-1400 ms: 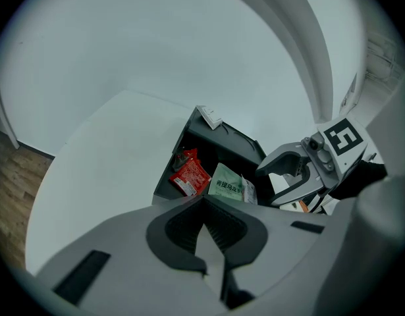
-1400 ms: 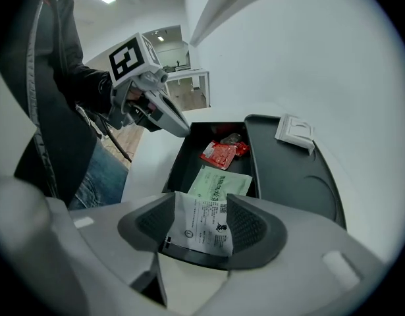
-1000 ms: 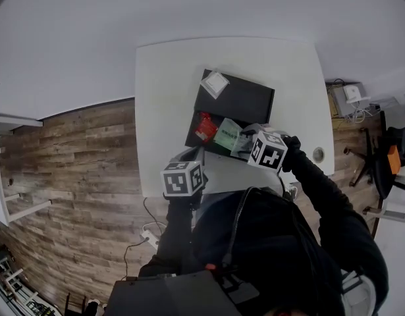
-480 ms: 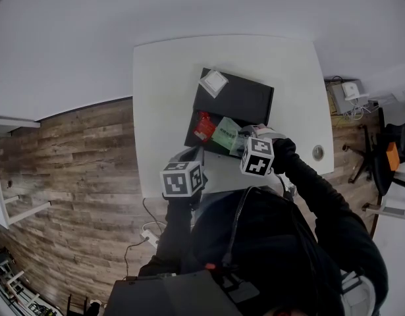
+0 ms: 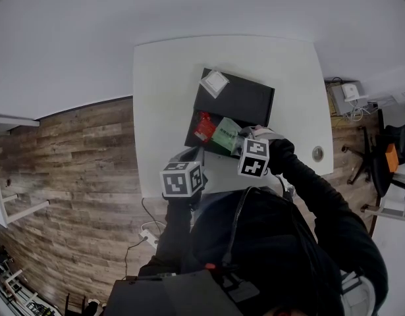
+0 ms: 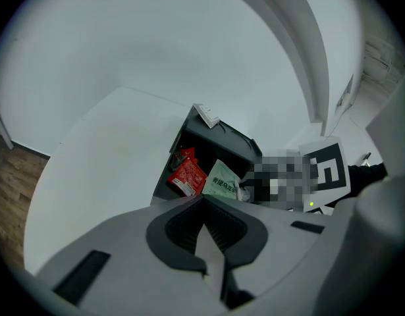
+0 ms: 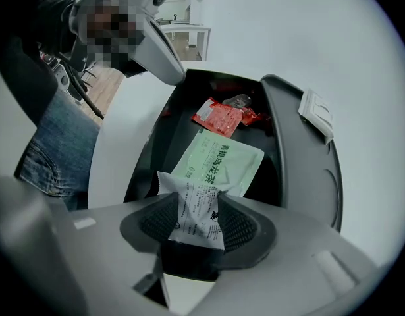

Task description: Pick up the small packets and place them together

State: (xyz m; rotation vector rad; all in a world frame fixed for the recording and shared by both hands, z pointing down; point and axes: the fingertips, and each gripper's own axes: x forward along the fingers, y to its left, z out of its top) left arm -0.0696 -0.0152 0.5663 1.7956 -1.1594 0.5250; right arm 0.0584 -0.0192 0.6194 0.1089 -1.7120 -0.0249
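Lower centre, the right hand-held gripper point(image 7: 194, 208), jaws just closing, pinches the white packet point(image 7: 189, 189), whose long axis runs up-frame toward the green packet point(image 7: 218, 163). The left hand-held gripper point(image 6: 203, 236), pressed together and empty, sits farther off.

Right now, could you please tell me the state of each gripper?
Left gripper: closed, empty.
Right gripper: jaws have just been closing, now pinching the crinkled white printed packet.

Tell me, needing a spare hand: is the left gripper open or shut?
Shut and empty: the left gripper shows jaws together, nothing between them.
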